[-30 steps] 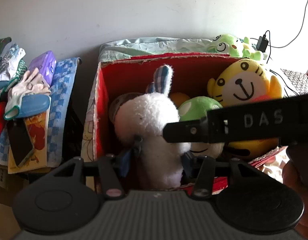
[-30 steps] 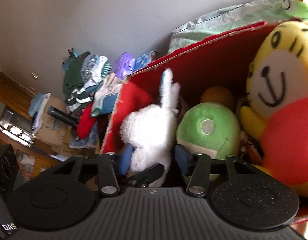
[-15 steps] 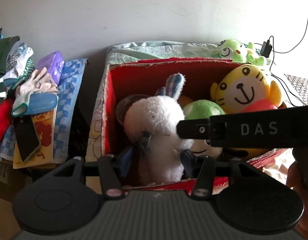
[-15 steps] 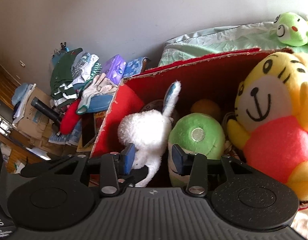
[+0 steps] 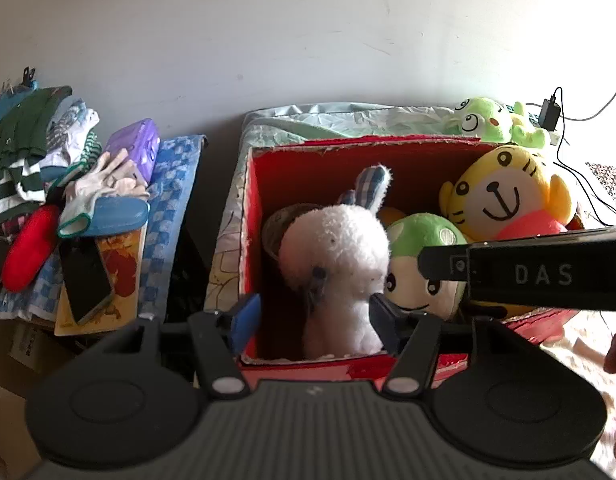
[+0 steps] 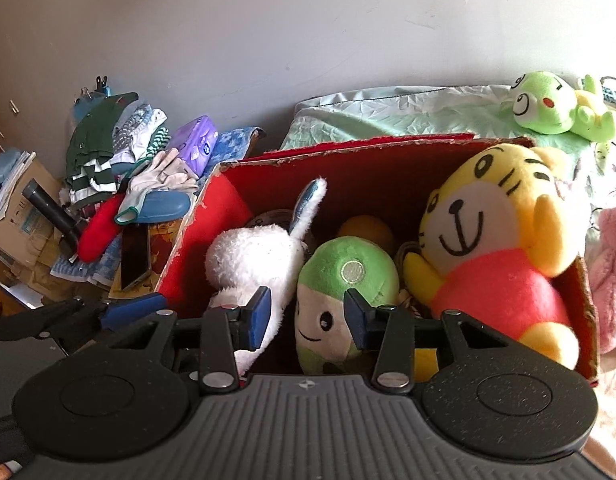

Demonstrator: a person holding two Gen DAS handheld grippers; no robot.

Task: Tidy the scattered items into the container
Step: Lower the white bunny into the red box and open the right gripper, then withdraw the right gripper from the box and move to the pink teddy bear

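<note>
Inside, fluffy white rabbit plush [image 5: 336, 256] fills red box [image 5: 252, 184].

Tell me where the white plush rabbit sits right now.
The white plush rabbit stands inside the red box, at its left end in both wrist views, pressed against the green-capped plush on its right.

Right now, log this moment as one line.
left gripper: open | right gripper: open | white rabbit plush: in red box
</note>
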